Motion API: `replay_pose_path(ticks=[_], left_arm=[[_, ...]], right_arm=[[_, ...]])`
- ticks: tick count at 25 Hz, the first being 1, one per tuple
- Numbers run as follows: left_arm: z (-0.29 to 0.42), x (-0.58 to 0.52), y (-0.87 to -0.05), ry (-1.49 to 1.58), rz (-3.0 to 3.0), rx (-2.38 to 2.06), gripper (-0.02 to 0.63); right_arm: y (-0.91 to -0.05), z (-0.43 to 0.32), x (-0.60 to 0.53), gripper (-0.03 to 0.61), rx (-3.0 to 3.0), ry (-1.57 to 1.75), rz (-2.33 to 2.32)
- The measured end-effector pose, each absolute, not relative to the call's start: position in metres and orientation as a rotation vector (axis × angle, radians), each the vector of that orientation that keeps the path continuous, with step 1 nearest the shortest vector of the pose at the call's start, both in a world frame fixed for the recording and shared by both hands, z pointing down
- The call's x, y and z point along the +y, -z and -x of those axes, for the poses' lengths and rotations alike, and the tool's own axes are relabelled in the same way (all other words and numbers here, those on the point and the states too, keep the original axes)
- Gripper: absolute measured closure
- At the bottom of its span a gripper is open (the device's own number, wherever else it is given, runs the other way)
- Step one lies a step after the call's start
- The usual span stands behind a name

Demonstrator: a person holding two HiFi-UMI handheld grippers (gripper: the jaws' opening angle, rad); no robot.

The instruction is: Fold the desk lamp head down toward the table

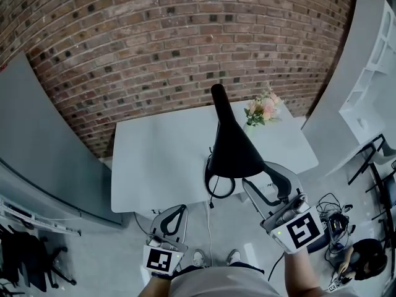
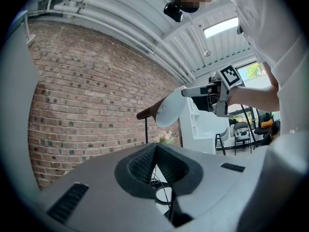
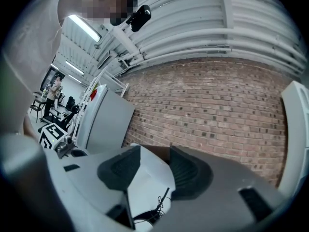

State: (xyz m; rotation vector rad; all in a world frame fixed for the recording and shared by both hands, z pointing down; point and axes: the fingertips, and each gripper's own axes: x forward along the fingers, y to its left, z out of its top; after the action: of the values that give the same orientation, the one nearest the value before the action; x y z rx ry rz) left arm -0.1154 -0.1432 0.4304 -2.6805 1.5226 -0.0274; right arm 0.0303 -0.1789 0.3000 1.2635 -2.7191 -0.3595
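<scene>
One desk lamp (image 1: 230,142) on one white table (image 1: 154,159), near its front edge. The dark lamp head (image 2: 168,111) is raised on its arm, white inside.

Two grippers:
- The right gripper (image 3: 154,155) is at the lamp head, jaws partly apart with the rim between them. Contact can't be made out.
- The left gripper (image 2: 154,148) is low, off the table's front edge, jaws together and empty.

One bunch of flowers (image 1: 263,109) at the table's far edge, against the brick wall (image 1: 185,42).

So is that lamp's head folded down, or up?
Up. In the left gripper view the lamp head sits raised high above the table, level with the right gripper.
</scene>
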Motion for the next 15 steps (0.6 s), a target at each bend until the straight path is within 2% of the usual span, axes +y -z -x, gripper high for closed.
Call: replay_pose_path(ticks=[15], left_arm=[[0.112, -0.137, -0.434, 0.057, 2.666, 1.54, 0.606]], right_arm=[[-0.348, -0.027, -0.179, 0.386, -2.667, 0.325, -1.202]])
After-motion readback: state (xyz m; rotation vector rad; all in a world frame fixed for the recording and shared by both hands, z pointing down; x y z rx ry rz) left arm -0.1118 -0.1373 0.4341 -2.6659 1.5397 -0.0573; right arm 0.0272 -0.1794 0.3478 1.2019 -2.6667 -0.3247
